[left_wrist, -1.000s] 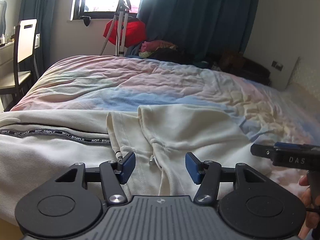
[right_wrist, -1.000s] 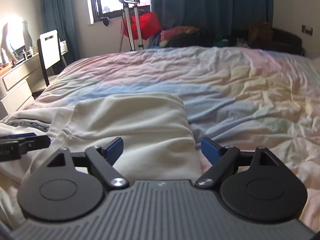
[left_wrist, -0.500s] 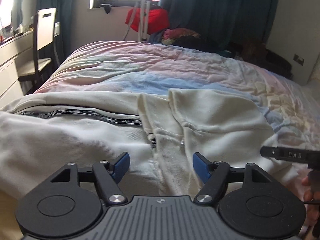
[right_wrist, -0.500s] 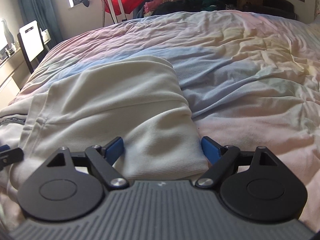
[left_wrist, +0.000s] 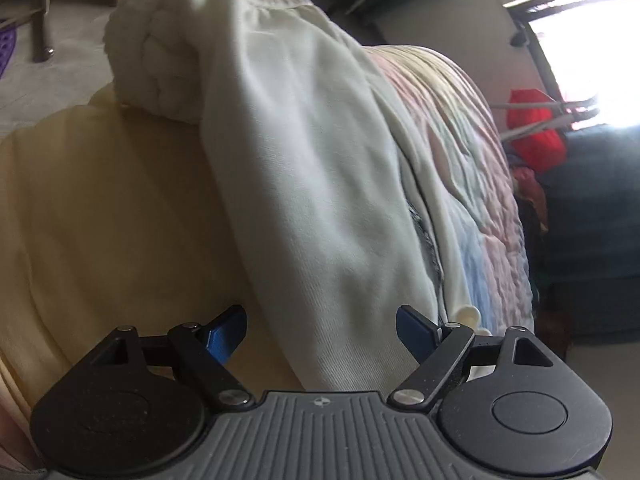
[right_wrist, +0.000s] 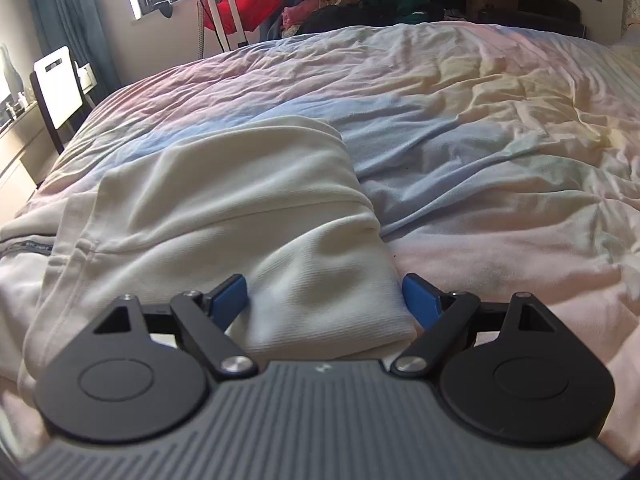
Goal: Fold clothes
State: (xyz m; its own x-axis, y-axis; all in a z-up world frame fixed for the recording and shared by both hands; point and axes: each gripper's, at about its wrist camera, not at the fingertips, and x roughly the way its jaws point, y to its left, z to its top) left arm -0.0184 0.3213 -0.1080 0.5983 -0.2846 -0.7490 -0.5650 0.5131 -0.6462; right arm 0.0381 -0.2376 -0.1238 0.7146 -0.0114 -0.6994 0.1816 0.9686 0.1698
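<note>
The cream-white cotton hooded sweatshirt [right_wrist: 224,208], spread on the pastel quilted bed [right_wrist: 500,128], is now being straddled at its ribbed edge by the spread, unclenched right gripper [right_wrist: 324,298], while the equally unclenched left gripper [left_wrist: 320,330] is being rolled sideways, suggesting a grasp is being prepared.

The near hem of the cream garment [right_wrist: 320,304] is hidden behind the body of the right hand-held gripper [right_wrist: 324,298]. In the left wrist view, the garment [left_wrist: 320,184] is smeared by motion blur, and its lower end is covered by the left hand-held gripper [left_wrist: 320,330]. The chair [right_wrist: 56,88] is cut off by the picture's left edge.
</note>
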